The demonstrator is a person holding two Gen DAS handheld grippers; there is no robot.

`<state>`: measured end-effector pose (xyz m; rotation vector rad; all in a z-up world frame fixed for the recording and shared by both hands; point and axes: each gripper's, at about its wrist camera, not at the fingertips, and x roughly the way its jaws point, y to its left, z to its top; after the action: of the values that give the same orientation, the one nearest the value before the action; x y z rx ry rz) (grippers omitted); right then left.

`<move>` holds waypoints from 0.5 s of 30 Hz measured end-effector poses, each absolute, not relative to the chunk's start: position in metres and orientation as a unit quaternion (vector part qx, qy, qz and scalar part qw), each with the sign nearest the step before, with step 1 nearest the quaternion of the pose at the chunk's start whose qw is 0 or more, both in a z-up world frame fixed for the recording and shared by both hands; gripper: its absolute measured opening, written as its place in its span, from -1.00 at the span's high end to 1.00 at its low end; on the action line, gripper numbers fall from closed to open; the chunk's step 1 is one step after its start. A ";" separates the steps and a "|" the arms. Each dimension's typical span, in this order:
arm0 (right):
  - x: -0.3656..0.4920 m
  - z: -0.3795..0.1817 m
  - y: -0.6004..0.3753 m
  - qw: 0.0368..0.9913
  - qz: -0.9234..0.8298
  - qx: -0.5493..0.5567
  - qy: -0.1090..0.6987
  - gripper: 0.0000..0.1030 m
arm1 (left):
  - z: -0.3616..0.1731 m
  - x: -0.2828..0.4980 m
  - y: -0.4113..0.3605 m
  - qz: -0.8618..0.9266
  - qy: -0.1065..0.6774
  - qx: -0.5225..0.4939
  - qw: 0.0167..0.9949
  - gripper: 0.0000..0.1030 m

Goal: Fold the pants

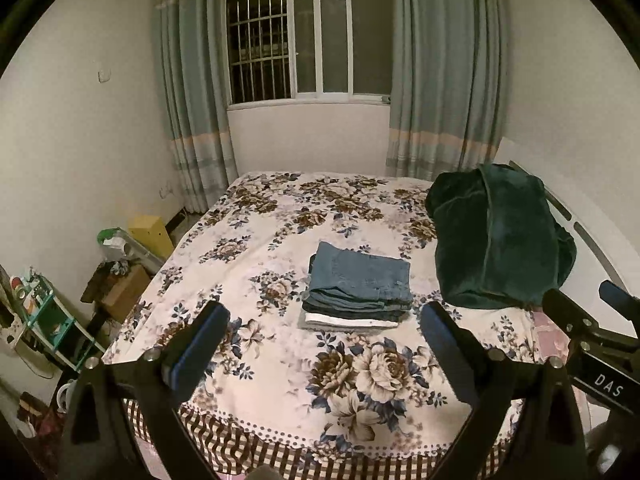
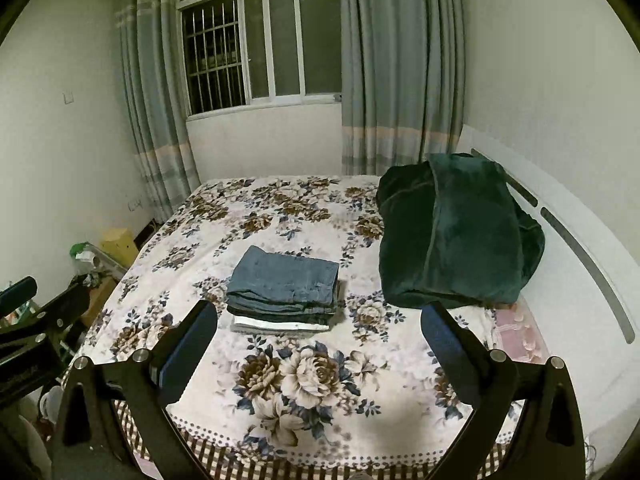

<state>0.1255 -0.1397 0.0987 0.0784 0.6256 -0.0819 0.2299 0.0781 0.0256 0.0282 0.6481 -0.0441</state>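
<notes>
So both grippers are just hanging over the foot of the bed [image 1: 280, 216], and neither one has anything in it. The left gripper [image 1: 324, 332] has its two blue-padded fingers spread wide, with nothing but flowery bedspread showing in the gap. Same deal with the right gripper [image 2: 320, 330], fingers wide apart and nothing between them. They sit side by side: from the left camera the right one pokes in at about 3 o'clock, and from the right camera the left one shows at about 9 o'clock.

The pants [image 1: 360, 276] are folded into a neat blue denim rectangle, sitting on top of a small stack of folded clothes [image 1: 352, 318] roughly in the middle of the bed. Under them there are a couple more dark folded layers, then a white one and something grey at the very bottom. From the left gripper the stack is pretty much dead ahead at 12 o'clock, from the right gripper more like 11 o'clock, and it's apart from both.

Off at about 2 o'clock from the stack there's a big dark green blanket [image 1: 500, 236] bundled up against the white headboard [image 2: 580, 248]. The far wall has a barred window [image 1: 304, 40] with grey-blue curtains [image 1: 192, 92] on both sides, and some boxes and clutter [image 1: 124, 256] sit on the floor at 9 o'clock beside the bed.
</notes>
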 end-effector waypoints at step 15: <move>0.128 0.093 -0.133 0.948 -0.035 0.034 0.314 -1.00 | 0.028 0.222 0.089 -0.012 0.317 0.014 0.948 -1.00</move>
<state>0.1280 -0.1329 0.0931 0.0695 0.6401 -0.0715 0.2221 0.0886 0.0275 0.0295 0.6451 -0.0244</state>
